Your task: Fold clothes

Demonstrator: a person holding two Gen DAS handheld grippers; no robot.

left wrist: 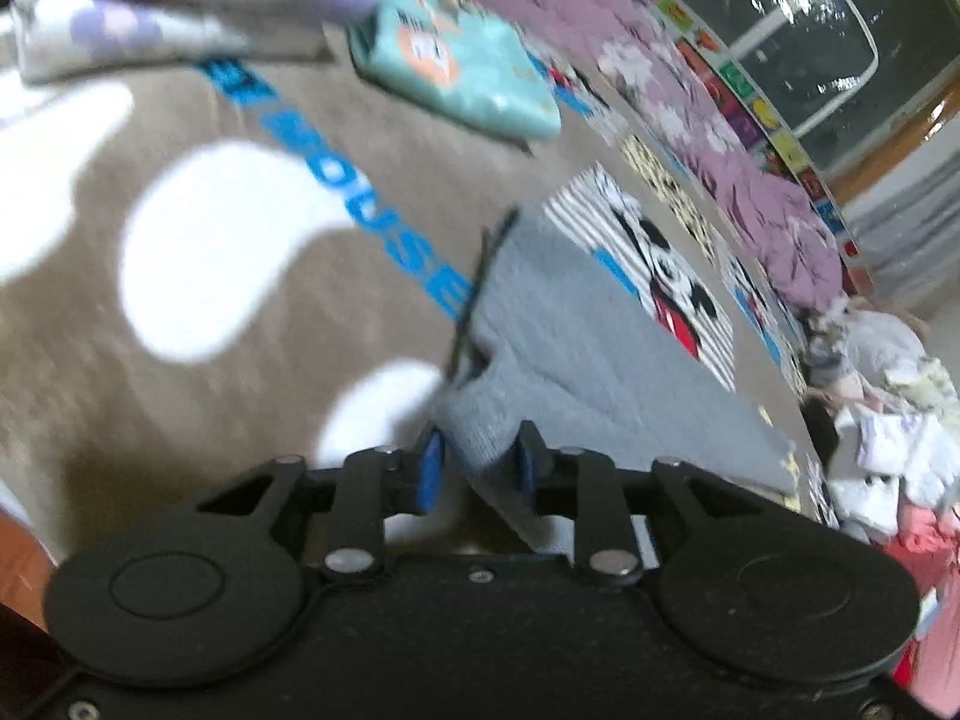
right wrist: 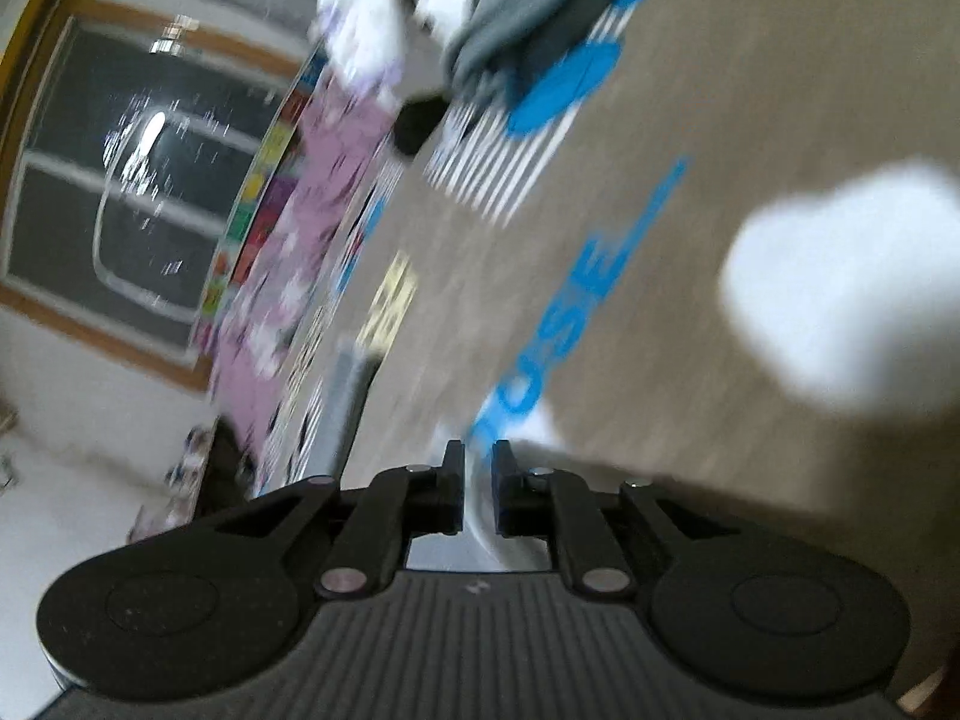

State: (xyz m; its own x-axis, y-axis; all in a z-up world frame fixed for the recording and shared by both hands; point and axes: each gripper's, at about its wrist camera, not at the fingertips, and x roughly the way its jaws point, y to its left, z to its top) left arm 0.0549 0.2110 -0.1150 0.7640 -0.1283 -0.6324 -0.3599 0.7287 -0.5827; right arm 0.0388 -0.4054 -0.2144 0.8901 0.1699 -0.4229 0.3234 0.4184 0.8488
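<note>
Left wrist view: we see the left gripper (left wrist: 477, 468) low over a beige blanket (left wrist: 90, 312) printed with white patches and blue letters. Its 2 blue-padded fingers (left wrist: 431, 471) stand a little apart, and the ribbed corner of a grey garment (left wrist: 576, 348) lies between them. The right pad touches the cloth, the left pad sits just beside it, so we read the jaws as loosened around the corner, not pressing on it. The grey garment spreads flat on the blanket away from the gripper, toward the right of the picture, covering part of a striped cartoon-mouse print (left wrist: 666, 276). Farther off lie a folded teal piece (left wrist: 462, 66) and a folded white and lilac piece (left wrist: 150, 6). A rumpled purple cloth (left wrist: 720, 138) runs along the blanket's edge, and a loose heap of pale clothes (left wrist: 900, 444) sits at the far right.

In the right wrist view, heavily blurred, the right gripper (right wrist: 478, 489) has its 2 fingers nearly together with only a narrow slit between them. Something pale shows in the slit, and we cannot tell whether it is held cloth or the blanket behind. A strip of grey fabric (right wrist: 345, 402) stands just left of the fingers, and a grey bundle (right wrist: 528, 12) lies far off at the top.
</note>
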